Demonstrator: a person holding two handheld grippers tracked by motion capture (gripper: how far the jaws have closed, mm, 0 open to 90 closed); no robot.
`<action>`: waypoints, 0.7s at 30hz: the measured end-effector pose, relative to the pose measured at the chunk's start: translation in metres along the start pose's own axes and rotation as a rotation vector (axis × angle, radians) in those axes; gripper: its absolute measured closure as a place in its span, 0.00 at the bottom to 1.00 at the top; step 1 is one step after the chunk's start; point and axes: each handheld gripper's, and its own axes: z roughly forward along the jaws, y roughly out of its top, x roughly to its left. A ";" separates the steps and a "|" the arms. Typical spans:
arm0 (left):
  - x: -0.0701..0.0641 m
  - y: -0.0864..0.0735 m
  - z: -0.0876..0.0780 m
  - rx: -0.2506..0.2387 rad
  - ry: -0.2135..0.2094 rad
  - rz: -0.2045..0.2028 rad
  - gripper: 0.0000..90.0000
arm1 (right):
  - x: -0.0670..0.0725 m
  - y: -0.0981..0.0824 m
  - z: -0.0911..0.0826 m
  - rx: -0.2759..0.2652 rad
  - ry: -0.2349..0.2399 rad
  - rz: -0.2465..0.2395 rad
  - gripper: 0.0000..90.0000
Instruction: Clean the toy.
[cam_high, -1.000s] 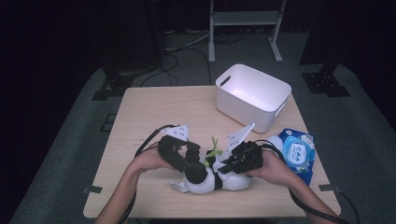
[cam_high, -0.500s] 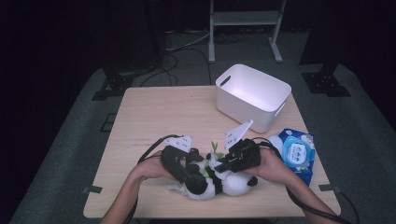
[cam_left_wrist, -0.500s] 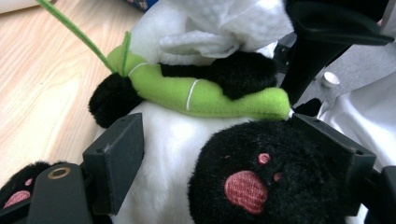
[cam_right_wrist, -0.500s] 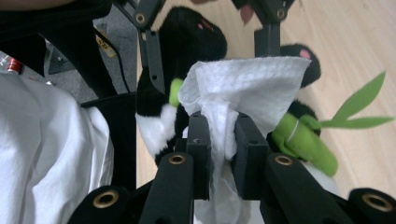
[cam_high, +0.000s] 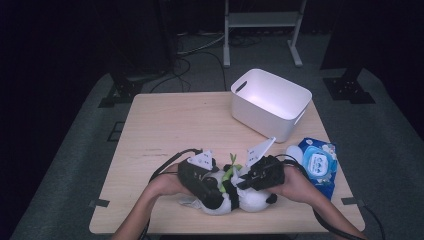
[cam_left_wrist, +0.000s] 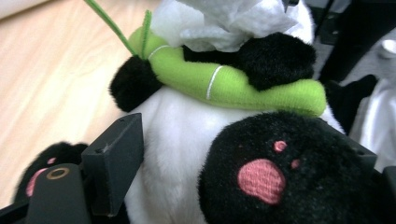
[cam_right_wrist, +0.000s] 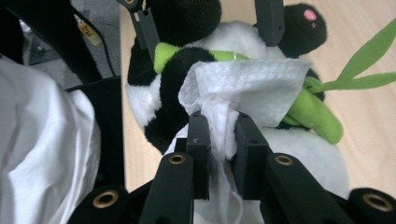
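A black-and-white panda plush (cam_high: 252, 201) lies near the table's front edge, hugging a green bamboo stalk (cam_high: 231, 169). My left gripper (cam_high: 214, 194) reaches in from the left. In the left gripper view its fingers (cam_left_wrist: 114, 161) sit on either side of the panda's white belly (cam_left_wrist: 177, 140), with a black paw over the right one. My right gripper (cam_right_wrist: 218, 126) is shut on a crumpled white wipe (cam_right_wrist: 247, 84). The wipe rests on the panda's chest above the bamboo (cam_right_wrist: 317, 116).
A white bin (cam_high: 270, 102) stands at the back right of the wooden table (cam_high: 175, 125). A blue pack of wipes (cam_high: 317, 165) lies at the right edge, just behind my right hand. Cables trail from both grippers toward the front edge.
The left gripper and the panda have shifted slightly right and toward the front edge. The right gripper stays on the panda with the wipe.
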 end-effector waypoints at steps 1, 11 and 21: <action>0.000 0.000 0.000 0.000 0.009 0.001 0.20 | -0.001 0.001 0.001 -0.002 -0.008 -0.002 0.87; 0.007 -0.002 -0.002 -0.003 0.014 -0.043 0.21 | -0.008 0.006 0.003 0.002 -0.023 0.006 0.87; 0.009 -0.009 -0.004 -0.051 -0.098 -0.094 0.21 | -0.005 -0.012 -0.014 -0.051 0.029 0.043 0.86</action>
